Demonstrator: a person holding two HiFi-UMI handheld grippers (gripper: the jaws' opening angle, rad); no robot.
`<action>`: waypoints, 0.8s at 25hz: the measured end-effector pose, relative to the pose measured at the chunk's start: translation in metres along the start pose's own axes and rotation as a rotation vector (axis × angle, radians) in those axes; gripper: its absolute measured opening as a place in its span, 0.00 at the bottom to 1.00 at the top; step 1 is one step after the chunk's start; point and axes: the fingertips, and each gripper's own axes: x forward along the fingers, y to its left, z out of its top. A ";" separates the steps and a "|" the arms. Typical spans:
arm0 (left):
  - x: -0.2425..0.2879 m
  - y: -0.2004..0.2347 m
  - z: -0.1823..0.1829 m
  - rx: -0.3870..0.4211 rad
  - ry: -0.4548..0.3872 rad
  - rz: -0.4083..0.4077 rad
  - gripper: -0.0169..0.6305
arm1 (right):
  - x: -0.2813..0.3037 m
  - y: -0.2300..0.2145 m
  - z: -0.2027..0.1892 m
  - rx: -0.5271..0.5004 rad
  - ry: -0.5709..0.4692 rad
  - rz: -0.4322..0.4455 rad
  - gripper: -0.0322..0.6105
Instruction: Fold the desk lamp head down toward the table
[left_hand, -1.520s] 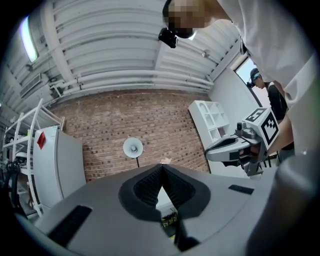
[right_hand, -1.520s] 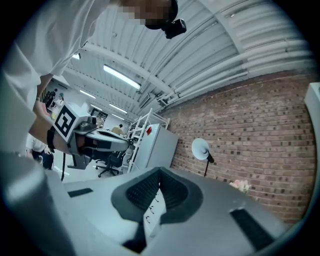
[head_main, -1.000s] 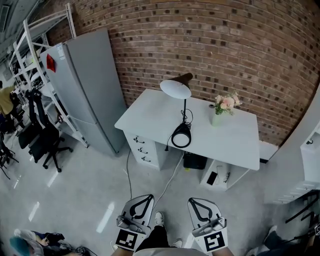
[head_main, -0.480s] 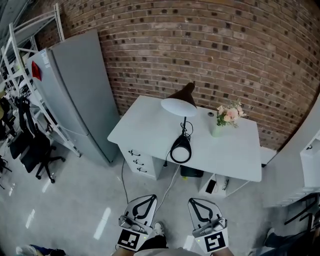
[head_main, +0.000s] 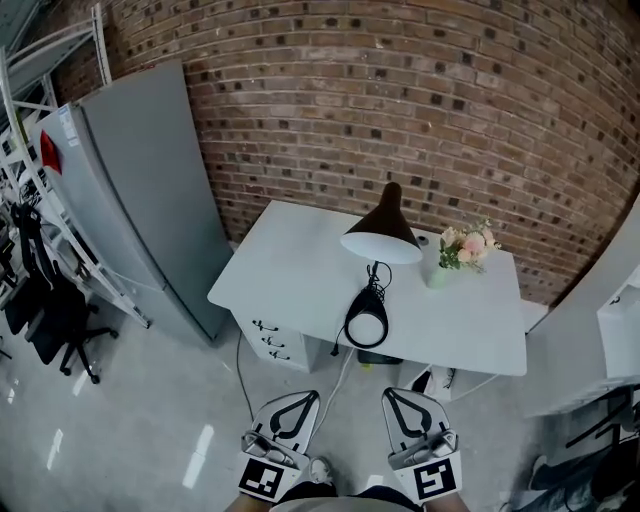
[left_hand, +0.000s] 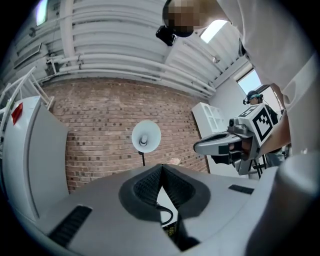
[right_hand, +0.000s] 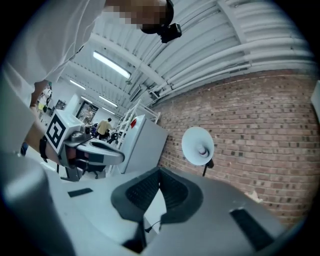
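Both tools are held low in front of the person, well short of the bench, side by side and pointing level toward it. In the left tool (head_main: 300, 398) the two jaws meet at their tips with nothing between them, as its own view shows (left_hand: 161, 167). The right tool (head_main: 393, 396) is the same, jaws pressed together and empty (right_hand: 160, 171).

Ahead, the desk lamp (head_main: 372, 270) stands on a white bench (head_main: 290, 270) set against a brick wall (head_main: 450, 120). Its round base (head_main: 366, 325) sits near the bench's front edge, and a thin stem (head_main: 374, 278) rises upright from it. On top is the dark cone-shaped shade (head_main: 383, 225). The cone's long axis runs from the wall toward the person, narrow end to the bricks, wide white mouth facing outward. Each gripper view looks almost straight into that mouth as a pale disc with the bulb at its middle (left_hand: 146, 136) (right_hand: 198, 145).

A vase of flowers (head_main: 462, 250) stands on the bench to the lamp's right, apart from it. A cord (head_main: 341, 372) hangs from the front edge to the floor, beside the drawers (head_main: 270, 335). A grey refrigerator (head_main: 140, 190) stands left of the bench.
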 end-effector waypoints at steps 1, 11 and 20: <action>0.004 0.004 -0.001 -0.025 -0.009 0.004 0.04 | 0.003 -0.003 0.001 0.006 0.001 -0.010 0.08; 0.031 0.012 -0.005 0.000 0.025 0.012 0.04 | 0.029 -0.029 0.002 -0.022 0.001 0.026 0.08; 0.059 0.015 0.008 -0.093 -0.033 0.061 0.04 | 0.056 -0.052 0.029 -0.204 -0.049 0.088 0.08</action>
